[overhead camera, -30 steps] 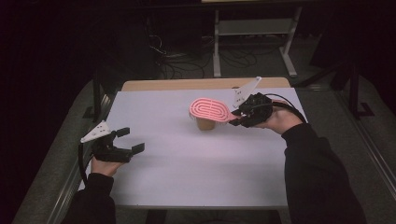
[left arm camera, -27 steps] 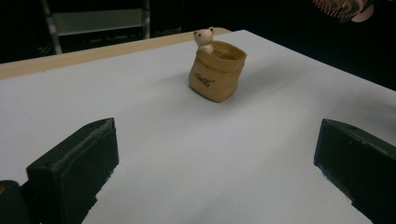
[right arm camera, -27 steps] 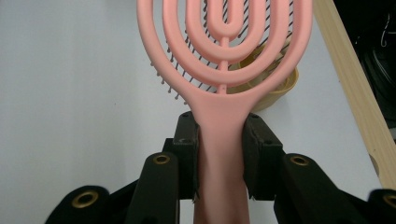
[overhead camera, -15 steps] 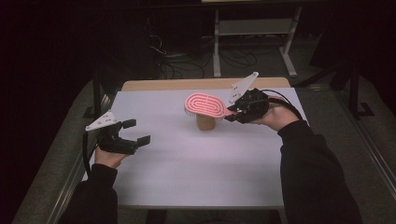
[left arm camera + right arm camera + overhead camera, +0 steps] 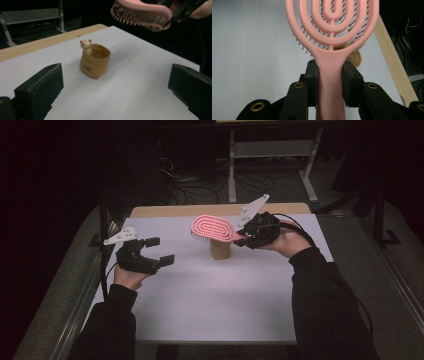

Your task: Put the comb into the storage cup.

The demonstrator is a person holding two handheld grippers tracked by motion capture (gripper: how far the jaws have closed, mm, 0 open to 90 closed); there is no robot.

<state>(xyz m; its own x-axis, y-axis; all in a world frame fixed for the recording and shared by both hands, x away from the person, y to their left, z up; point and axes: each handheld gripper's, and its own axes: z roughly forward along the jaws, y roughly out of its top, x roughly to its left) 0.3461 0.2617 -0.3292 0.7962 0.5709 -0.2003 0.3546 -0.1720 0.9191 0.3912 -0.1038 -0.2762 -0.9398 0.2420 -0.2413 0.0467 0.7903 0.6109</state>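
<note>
Light falls from above onto the white desk [image 5: 240, 290], which reads bright, while the room around it sinks into near black. Shadows on the desk are soft and faint. In the right gripper view, the pink brush [image 5: 332, 37] sits close and slightly soft.

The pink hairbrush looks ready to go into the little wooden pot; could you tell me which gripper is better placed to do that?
Right. The right gripper already clamps the pink hairbrush by its handle, bristles down above the wooden pot. The left gripper is open, empty and off to the pot's side.
</note>
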